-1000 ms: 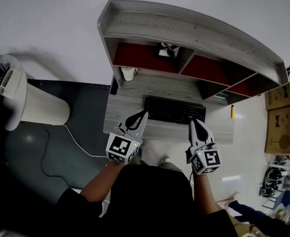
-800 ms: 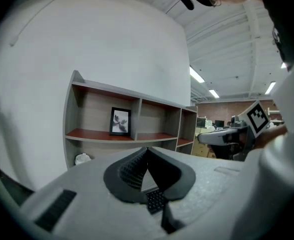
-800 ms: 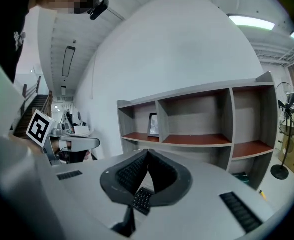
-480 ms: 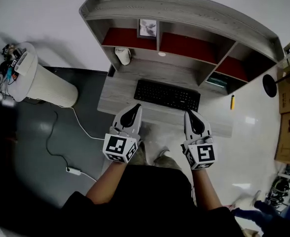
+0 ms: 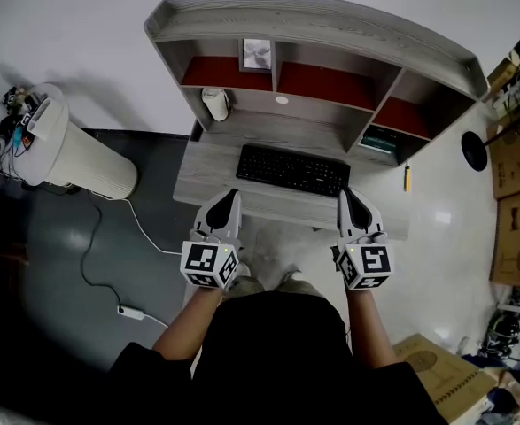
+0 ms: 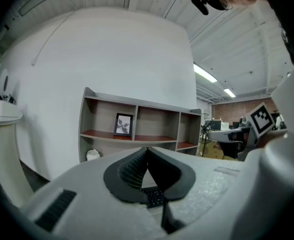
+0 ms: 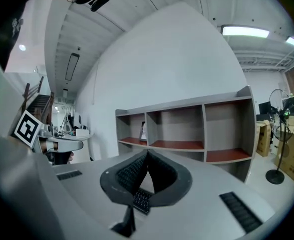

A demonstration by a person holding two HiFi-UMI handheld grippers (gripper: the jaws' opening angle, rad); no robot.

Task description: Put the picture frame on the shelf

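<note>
My left hand-held gripper [image 5: 230,195] and right hand-held gripper [image 5: 349,195] have backed toward the desk's [image 5: 208,173] near edge, both clenched and empty. Judged cause: the picture frame [image 5: 257,54] already stands on the shelf [image 5: 330,25].

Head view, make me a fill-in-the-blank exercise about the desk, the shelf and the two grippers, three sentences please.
1. The picture frame stands in the ____ compartment of the shelf.
2. A black ____ lies on the desk in front of the shelf.
3. The left gripper and the right gripper both have their jaws ____, with nothing between them.

Missing words: left; keyboard; shut
</note>
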